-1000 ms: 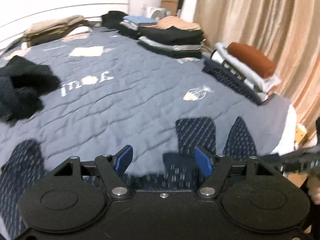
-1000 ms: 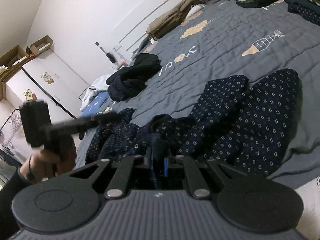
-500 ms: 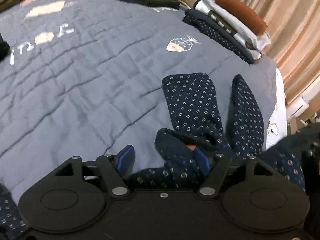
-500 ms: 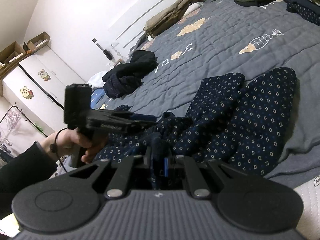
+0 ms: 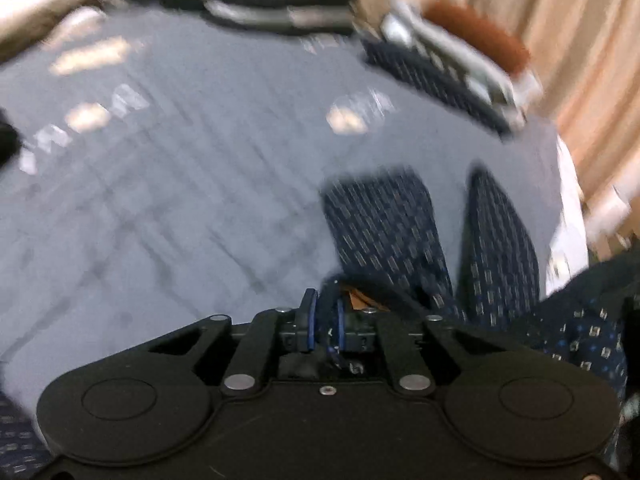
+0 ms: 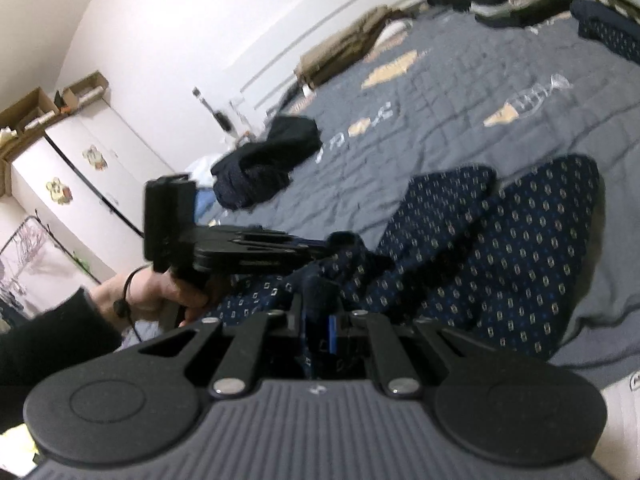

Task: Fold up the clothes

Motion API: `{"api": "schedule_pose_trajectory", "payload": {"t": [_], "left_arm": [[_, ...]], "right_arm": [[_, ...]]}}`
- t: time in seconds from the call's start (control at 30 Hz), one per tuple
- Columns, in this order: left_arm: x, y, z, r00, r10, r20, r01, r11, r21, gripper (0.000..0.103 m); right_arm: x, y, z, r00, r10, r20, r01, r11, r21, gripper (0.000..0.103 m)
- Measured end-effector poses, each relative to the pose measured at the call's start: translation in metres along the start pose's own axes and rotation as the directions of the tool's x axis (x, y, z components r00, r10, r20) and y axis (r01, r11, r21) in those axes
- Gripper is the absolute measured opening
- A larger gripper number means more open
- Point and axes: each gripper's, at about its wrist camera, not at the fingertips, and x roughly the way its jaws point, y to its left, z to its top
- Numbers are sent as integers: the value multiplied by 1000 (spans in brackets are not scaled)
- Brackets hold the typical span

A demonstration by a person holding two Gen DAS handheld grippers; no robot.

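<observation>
Grippers (image 5: 323, 326) (image 6: 316, 326), two, apparently pinching one garment (image 6: 500, 248)

Both grippers: black bodies, round discs, silver screws, blue jaws. Left hand (image 6: 160, 292): black sleeve, black wrist cord.

A grey quilted bedspread (image 6: 460, 92) with pale fish prints fills the middle of the right wrist view, while a white cabinet (image 6: 76, 184) with cartoon stickers stands at the left edge, cardboard boxes (image 6: 28, 110) on top, and beige curtains (image 5: 572, 40) hang in the left wrist view's upper right.
</observation>
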Motion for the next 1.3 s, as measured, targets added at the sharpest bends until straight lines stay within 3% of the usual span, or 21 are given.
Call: {"api": "schedule_pose_trajectory", "payload": {"t": [0.13, 0.23, 0.37, 0.5, 0.6, 0.7, 0.9, 0.93, 1.03, 1.1, 1.2, 1.3], "left_arm": [[-61, 13, 12, 981, 76, 180, -61, 994, -87, 10], [-117, 10, 23, 941, 127, 313, -96, 989, -114, 9], [-188, -4, 37, 873, 186, 450, -142, 981, -129, 9], [-257, -26, 49, 787, 226, 574, -177, 974, -140, 9], [-305, -49, 59, 712, 248, 657, -197, 969, -151, 9], [-352, -75, 72, 625, 265, 734, -222, 962, -158, 9], [-443, -132, 101, 434, 275, 858, -273, 948, -166, 9], [-456, -144, 104, 400, 282, 872, -290, 942, -171, 0], [-501, -163, 107, 288, 324, 901, -306, 923, -234, 0], [-516, -167, 108, 295, 313, 903, -275, 933, -233, 0], [-500, -174, 108, 380, 320, 868, -311, 928, -206, 0], [-453, -173, 95, 487, 283, 826, -307, 941, -142, 1]], "right_arm": [[-8, 11, 11, 998, 12, 65, -11, 1000, -23, 9], [-14, 30, 25, 994, 23, 109, -15, 997, -76, 9], [-26, 64, 49, 984, 40, 176, -10, 985, -171, 9], [-44, 104, 88, 967, 52, 247, 20, 960, -281, 9], [-66, 144, 124, 947, 76, 311, 53, 922, -384, 9], [-90, 192, 160, 922, 106, 373, 98, 867, -488, 9], [-151, 286, 219, 850, 187, 493, 209, 739, -641, 9], [-161, 299, 225, 836, 195, 512, 234, 718, -655, 9], [-188, 328, 235, 795, 189, 576, 327, 666, -670, 9], [-200, 334, 236, 793, 206, 574, 308, 676, -669, 9], [-191, 337, 233, 818, 184, 545, 309, 658, -687, 9], [-169, 330, 226, 856, 139, 498, 305, 642, -703, 9]]}}
